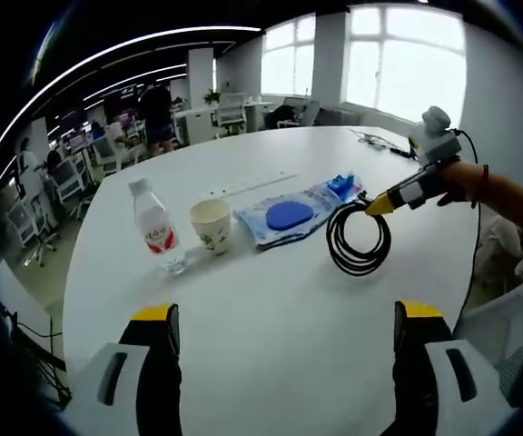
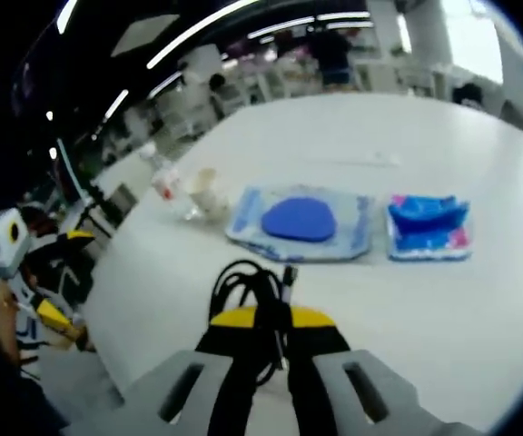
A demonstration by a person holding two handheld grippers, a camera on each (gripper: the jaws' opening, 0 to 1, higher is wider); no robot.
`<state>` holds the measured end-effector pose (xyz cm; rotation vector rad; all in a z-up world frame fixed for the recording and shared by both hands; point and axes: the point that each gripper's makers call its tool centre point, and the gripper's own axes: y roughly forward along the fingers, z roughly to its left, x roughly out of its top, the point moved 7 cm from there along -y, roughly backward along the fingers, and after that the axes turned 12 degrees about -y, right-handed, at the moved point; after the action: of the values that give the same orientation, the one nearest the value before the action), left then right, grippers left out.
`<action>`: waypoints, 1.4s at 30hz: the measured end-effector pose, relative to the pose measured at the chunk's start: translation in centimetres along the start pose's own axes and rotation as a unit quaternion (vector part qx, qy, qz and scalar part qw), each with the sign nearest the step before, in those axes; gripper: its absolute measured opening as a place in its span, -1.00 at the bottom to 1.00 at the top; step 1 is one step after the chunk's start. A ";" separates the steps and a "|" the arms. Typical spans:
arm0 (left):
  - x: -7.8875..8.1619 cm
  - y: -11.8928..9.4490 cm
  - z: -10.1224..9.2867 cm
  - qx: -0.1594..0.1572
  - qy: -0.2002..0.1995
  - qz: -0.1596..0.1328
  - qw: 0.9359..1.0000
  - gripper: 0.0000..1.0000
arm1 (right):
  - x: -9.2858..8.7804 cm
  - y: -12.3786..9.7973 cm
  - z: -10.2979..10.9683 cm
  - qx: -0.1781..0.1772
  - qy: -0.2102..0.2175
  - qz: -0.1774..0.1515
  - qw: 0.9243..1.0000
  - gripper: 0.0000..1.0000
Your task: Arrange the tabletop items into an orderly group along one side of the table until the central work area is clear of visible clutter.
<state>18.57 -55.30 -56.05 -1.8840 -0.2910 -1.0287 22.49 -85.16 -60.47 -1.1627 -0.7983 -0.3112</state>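
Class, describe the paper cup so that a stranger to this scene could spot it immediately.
On the white table, find the row of items. The paper cup stands between the water bottle and the flat blue packet. It alone is cream, open-topped and short.

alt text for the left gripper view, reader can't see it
The right gripper holds a coiled black cable on a white table. Beside the cable lie a clear packet with a blue pad, a paper cup and a water bottle. The left gripper waits open in the foreground.

Near table (image 1: pixel 271 336) bare; bottle (image 1: pixel 155 227), cup (image 1: pixel 211 224), packet (image 1: pixel 293 215), cable (image 1: pixel 359 238) crowd beyond.
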 end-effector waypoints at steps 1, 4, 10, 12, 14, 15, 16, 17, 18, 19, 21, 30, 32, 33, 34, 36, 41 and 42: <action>0.0 0.0 0.0 0.001 0.000 0.001 1.000 0.97 | 0.0 -0.1 -0.1 -0.001 0.001 0.000 1.000 -0.87; -0.1 -0.1 0.1 0.002 -0.002 0.002 1.000 0.97 | -0.2 -0.1 -0.6 -0.005 0.001 0.003 1.000 -0.87; -0.2 -0.1 0.5 0.007 -0.007 0.004 1.000 0.98 | -0.5 -0.2 -2.2 -0.018 0.009 0.005 1.000 -0.87; -0.2 -0.1 0.6 0.008 -0.008 0.004 1.000 0.98 | -0.6 -0.2 -2.8 -0.023 0.010 0.008 1.000 -0.87; -0.1 -0.1 0.6 0.010 -0.008 0.004 1.000 0.98 | -0.8 -0.1 -3.4 -0.029 0.012 0.010 0.999 -0.87; -0.1 0.0 0.6 0.010 -0.008 0.004 1.000 0.98 | -0.8 -0.1 -3.7 -0.030 0.015 0.010 0.999 -0.87; -0.1 0.0 0.6 0.010 -0.008 0.005 1.000 0.98 | -0.9 -0.1 -4.0 -0.032 0.018 0.010 0.999 -0.87; -0.1 0.0 0.7 0.011 -0.008 0.006 1.000 0.98 | -0.9 0.0 -4.2 -0.033 0.021 0.011 0.999 -0.87; -0.1 0.1 0.7 0.011 -0.007 0.006 1.000 0.98 | -1.0 0.0 -4.5 -0.034 0.023 0.012 0.999 -0.87; -0.1 0.1 0.7 0.012 -0.007 0.008 1.000 0.98 | -1.0 0.1 -4.7 -0.035 0.024 0.012 0.999 -0.87; -0.2 0.2 0.7 0.012 -0.007 0.010 1.000 0.98 | -1.1 0.3 -5.3 -0.038 0.028 0.016 0.999 -0.87; -0.6 0.5 0.8 0.012 -0.009 0.015 1.000 0.97 | -1.7 0.9 -7.0 -0.049 0.046 0.024 0.997 -0.86; -0.6 0.5 0.9 0.013 -0.011 0.015 1.000 0.98 | -1.9 1.0 -7.3 -0.053 0.049 0.028 0.997 -0.86; -0.5 0.5 0.9 0.014 -0.011 0.014 1.000 0.98 | -1.9 1.1 -7.4 -0.053 0.049 0.028 0.997 -0.86; -0.5 0.5 0.9 0.013 -0.011 0.014 1.000 0.97 | -2.0 1.1 -7.5 -0.053 0.049 0.029 0.997 -0.86; -0.5 0.5 1.0 0.014 -0.013 0.013 1.000 0.98 | -2.2 1.3 -7.8 -0.056 0.048 0.033 0.997 -0.86; -0.8 0.6 1.2 0.016 -0.016 0.017 1.000 0.97 | -2.6 1.8 -8.4 -0.060 0.047 0.045 0.996 -0.86; -0.9 0.6 1.3 0.017 -0.018 0.018 1.000 0.97 | -2.7 1.8 -8.4 -0.061 0.047 0.046 0.996 -0.86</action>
<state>19.07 -54.40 -57.39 -1.8724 -0.2928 -0.9612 25.10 -92.49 -65.01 -1.2853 -0.6481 -0.3387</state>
